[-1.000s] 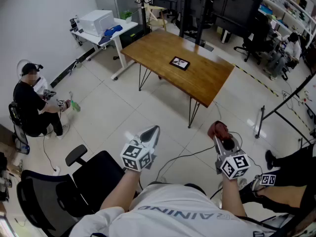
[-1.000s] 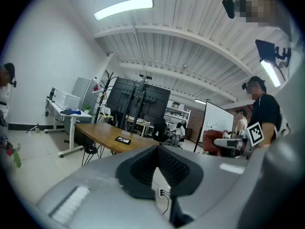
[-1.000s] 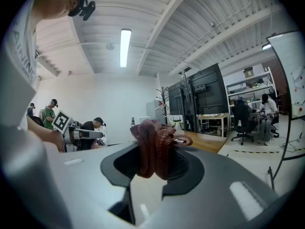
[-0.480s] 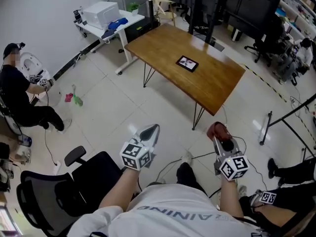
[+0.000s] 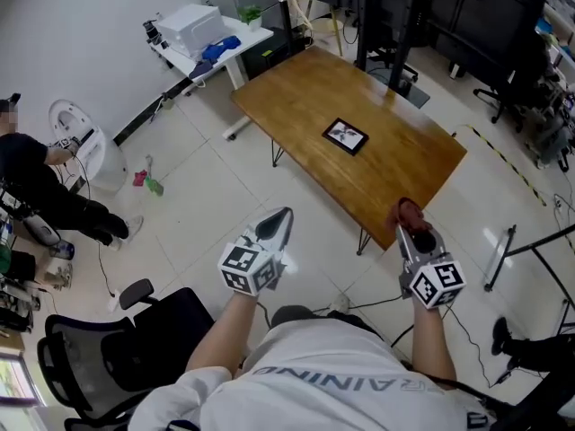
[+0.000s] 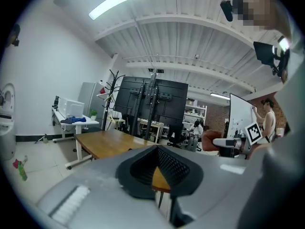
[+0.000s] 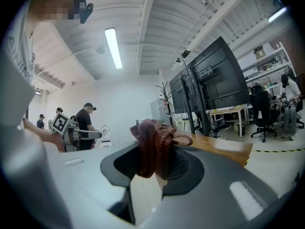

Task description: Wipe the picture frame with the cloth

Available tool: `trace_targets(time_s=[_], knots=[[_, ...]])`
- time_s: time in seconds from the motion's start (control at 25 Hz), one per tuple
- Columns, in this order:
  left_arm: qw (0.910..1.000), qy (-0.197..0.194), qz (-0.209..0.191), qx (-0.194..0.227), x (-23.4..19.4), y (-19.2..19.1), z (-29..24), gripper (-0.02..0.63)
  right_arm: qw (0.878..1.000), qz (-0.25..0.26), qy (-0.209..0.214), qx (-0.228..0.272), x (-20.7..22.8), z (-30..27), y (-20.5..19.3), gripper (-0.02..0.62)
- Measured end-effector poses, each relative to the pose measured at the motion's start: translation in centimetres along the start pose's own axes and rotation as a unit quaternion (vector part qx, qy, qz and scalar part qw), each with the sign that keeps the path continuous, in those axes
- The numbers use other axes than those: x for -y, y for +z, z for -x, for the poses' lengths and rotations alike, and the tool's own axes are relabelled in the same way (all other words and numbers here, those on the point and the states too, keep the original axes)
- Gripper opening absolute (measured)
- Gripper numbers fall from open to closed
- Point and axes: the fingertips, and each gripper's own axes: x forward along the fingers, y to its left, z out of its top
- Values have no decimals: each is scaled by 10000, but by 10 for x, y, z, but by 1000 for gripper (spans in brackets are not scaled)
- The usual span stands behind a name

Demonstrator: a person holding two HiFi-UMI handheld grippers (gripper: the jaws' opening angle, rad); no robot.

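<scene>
Here the right gripper (image 5: 411, 230) clamps the cloth (image 7: 153, 144), picture frame (image 5: 346, 136) well ahead; left gripper (image 5: 278, 221) closed, empty.

A robotics lab in an open workshop-style office: white tiled floor (image 5: 225, 178) with trailing cables (image 5: 153, 113), a wooden counter (image 5: 386, 151), tall black equipment racks (image 5: 431, 7), a rolling office chair (image 5: 162, 339), and a white desk (image 5: 216, 48) carrying gear.
</scene>
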Motion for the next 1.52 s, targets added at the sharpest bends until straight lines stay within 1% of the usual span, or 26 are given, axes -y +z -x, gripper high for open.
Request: trace_targets(time_s=[0.12, 0.24, 0.44, 0.6, 0.72, 0.84, 0.96, 1.16, 1.28, 1.4, 1.52], knots=[[9999, 134, -75, -17, -2, 11, -29, 5, 9998, -60, 154, 84, 23, -17, 11, 126], [9998, 162, -123, 26, -7, 25, -54, 5, 9997, -90, 198, 101, 41, -33, 16, 127], [9998, 55, -174, 59, -27, 41, -97, 5, 9996, -158, 135, 166, 61, -62, 25, 127], [9996, -172, -212, 53, -45, 48, -141, 5, 9997, -161, -21, 181, 81, -91, 29, 126], [9991, -384, -188, 0, -68, 52, -172, 5, 9995, -145, -245, 165, 93, -116, 32, 127], [9984, -541, -127, -107, -102, 59, -204, 5, 9986, -175, -491, 129, 102, -147, 40, 127], [9964, -807, -120, -230, -135, 69, -234, 5, 9968, -216, -762, 66, 107, -183, 45, 126], [9894, -1334, -380, -427, -196, 81, -279, 5, 9919, -301, -1237, 4, 108, -247, 49, 126], [9851, -1572, -431, -542, -227, 89, -303, 5, 9880, -363, -1502, 31, 110, -272, 54, 126], [9812, -1777, -412, -634, -240, 92, -321, 5, 9838, -436, -1738, 73, 117, -285, 59, 126], [9756, -2018, -391, -766, -237, 84, -336, 5, 9792, -561, -1951, 83, 125, -291, 57, 127]])
